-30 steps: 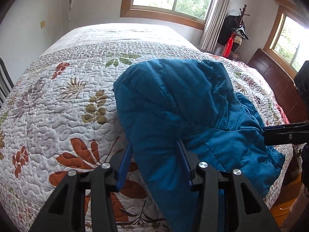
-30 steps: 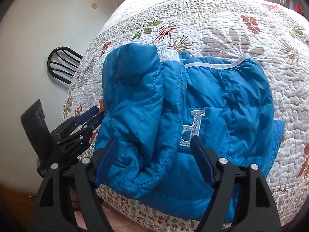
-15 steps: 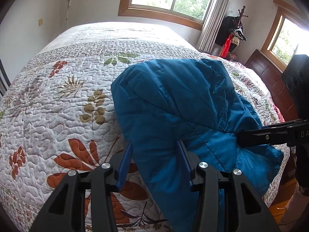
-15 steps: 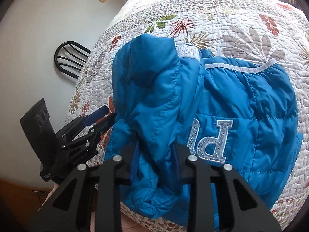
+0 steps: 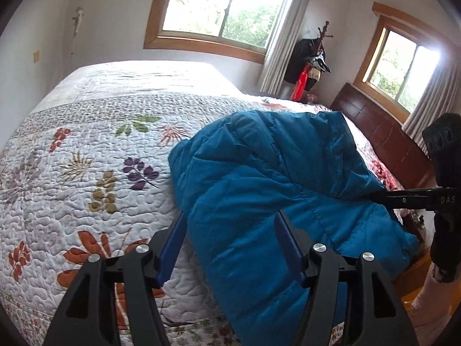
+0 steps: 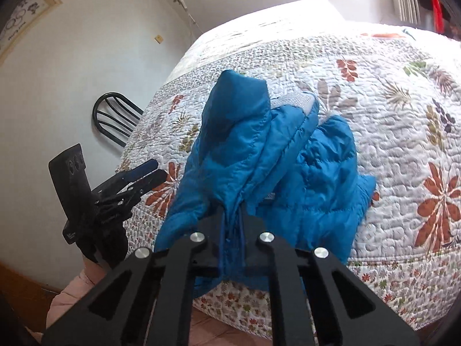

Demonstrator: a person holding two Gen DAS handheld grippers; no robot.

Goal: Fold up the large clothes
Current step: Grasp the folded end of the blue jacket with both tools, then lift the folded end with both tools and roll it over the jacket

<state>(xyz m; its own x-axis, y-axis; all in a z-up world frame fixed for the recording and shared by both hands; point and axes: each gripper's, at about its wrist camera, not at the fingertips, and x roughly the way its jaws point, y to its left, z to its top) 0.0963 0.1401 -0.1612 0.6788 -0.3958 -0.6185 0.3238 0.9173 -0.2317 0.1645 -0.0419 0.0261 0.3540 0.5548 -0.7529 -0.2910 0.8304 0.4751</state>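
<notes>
Pinching a bunched fold of the blue puffer jacket (image 6: 253,155), the right tongs (image 6: 232,227) sit bottom centre of the right wrist frame, fingers pressed together on the fabric, which rises as a peak above them toward mid-frame. Rest of the jacket lies crumpled on the floral quilt (image 6: 389,121) of the bed, near its lower edge, lower hem hanging slightly over the side. Left tongs (image 5: 229,245) in the left wrist frame bottom centre are spread apart, blue fingers (image 5: 173,245) straddling the near edge of the jacket (image 5: 259,201) without gripping; left finger over quilt (image 5: 86,158), right one over jacket fabric. Same left tongs (image 6: 144,174) show at mid-left of the right wrist frame, apart from the jacket, just beside the bed edge. Right tongs (image 5: 374,197) enter from the right edge of the left wrist frame, tip buried in blue fabric. Black chair back (image 6: 115,118) left of bed, against wall. Windows (image 5: 224,11) at top, coat rack (image 5: 312,57) upper right, dark wood headboard (image 5: 383,141) right.
</notes>
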